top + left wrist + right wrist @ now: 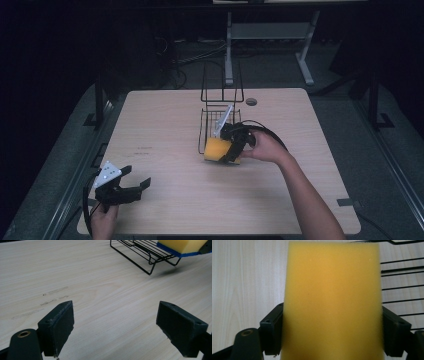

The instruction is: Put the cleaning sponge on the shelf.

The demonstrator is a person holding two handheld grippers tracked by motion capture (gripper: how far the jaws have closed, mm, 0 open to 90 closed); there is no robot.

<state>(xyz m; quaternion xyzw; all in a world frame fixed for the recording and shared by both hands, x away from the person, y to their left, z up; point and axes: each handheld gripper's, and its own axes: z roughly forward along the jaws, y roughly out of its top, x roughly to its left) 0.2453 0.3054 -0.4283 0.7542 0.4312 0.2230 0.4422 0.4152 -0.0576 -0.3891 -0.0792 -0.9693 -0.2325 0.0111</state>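
Note:
A yellow sponge [216, 149] with a blue underside [172, 250] is held just above the table at the near edge of a black wire rack [218, 112]. My right gripper [231, 149] is shut on the sponge [332, 302], its two jaws pressing the sponge's sides. Rack wires [402, 277] lie to the right of the sponge in the right gripper view. My left gripper [131, 181] rests near the table's front left corner, open, with bare wood between its pads [57, 327].
The light wooden table [165, 135] has a round cable hole [251, 101] at the back. The wire rack [142, 252] has a tall upright back frame. A desk frame and cables stand on the dark floor beyond the table.

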